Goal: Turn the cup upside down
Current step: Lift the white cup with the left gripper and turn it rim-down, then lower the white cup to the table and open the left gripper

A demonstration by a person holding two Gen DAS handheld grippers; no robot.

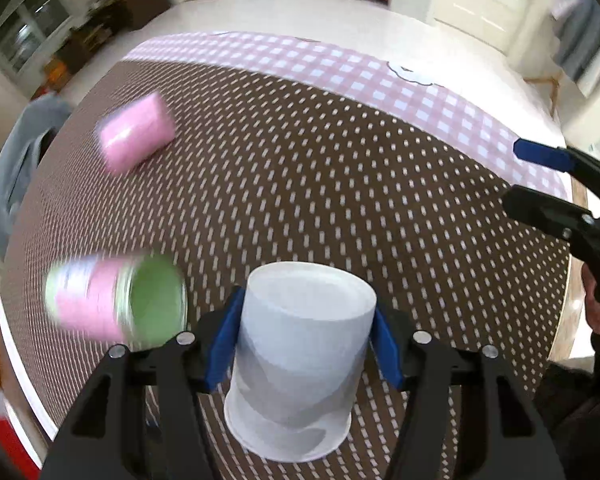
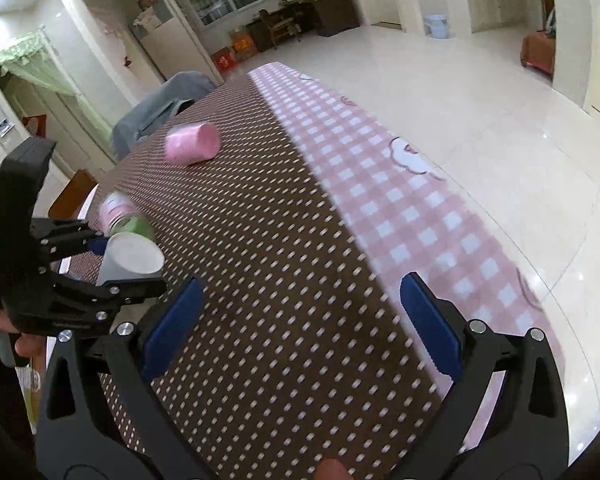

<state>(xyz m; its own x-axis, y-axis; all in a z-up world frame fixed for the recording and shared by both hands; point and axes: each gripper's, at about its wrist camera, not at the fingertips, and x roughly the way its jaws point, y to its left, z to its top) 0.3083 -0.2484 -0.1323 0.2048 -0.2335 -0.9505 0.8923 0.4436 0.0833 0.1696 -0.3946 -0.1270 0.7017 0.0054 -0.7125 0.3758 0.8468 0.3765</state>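
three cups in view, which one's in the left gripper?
The white cup, clamped between the left gripper fingers, base up. The plain pink cup and the pink-and-green cup lie untouched on the table.

white cup (image 1: 300,356) matt, paper-like; blue finger pads (image 2: 172,324) matt rubbery on black plastic arms with shiny metal rivets; tablecloth (image 1: 340,184) woven-look brown dotted, pink check edge; pink cup (image 2: 194,143) smooth plastic; floor (image 2: 480,92) glossy tile

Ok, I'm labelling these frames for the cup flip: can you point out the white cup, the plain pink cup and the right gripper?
white cup (image 1: 300,344): left wrist view, on its side wall.
plain pink cup (image 2: 192,145): right wrist view, on its side.
right gripper (image 2: 300,320): right wrist view, midway between its open jaws.
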